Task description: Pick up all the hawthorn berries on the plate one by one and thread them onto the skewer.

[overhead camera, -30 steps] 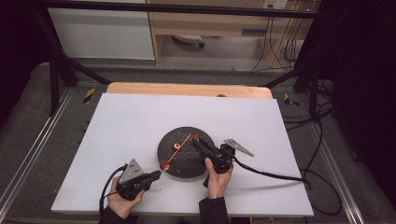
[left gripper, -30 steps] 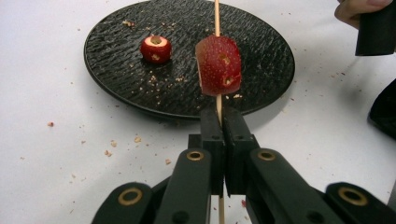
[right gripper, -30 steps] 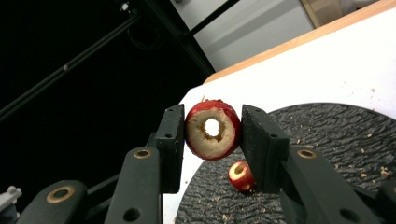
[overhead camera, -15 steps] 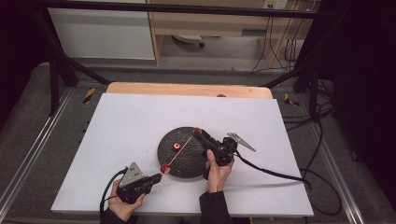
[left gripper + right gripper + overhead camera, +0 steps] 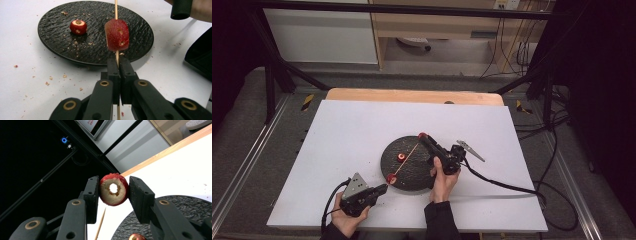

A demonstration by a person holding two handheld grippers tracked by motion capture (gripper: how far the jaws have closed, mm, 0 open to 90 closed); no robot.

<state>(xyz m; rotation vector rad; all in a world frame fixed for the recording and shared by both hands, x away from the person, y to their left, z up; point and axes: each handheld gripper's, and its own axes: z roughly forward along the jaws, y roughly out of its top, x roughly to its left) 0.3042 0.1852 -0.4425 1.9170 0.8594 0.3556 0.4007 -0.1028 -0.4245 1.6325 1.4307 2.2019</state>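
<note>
A thin wooden skewer (image 5: 116, 10) is clamped between the jaws of my left gripper (image 5: 117, 63), which is shut on its lower end. A red fruit piece (image 5: 117, 35) is threaded on the skewer just above the jaws. In the high view this gripper (image 5: 383, 188) sits at the near left rim of the black plate (image 5: 412, 175). My right gripper (image 5: 113, 191) is shut on a cored red fruit piece (image 5: 113, 189) with its hole showing, held above the skewer tip (image 5: 100, 223). In the high view the right gripper (image 5: 422, 136) hovers over the plate's far edge. A third fruit piece (image 5: 401, 157) lies on the plate.
The plate rests mid-table on a white sheet (image 5: 337, 135), with crumbs (image 5: 50, 80) scattered near it. A wooden strip (image 5: 412, 95) runs along the table's far edge. The right gripper's cable (image 5: 507, 186) trails off to the right.
My right gripper has moved a little toward the far side with the cored fruit piece in it. The left gripper and the skewer have stayed put.
</note>
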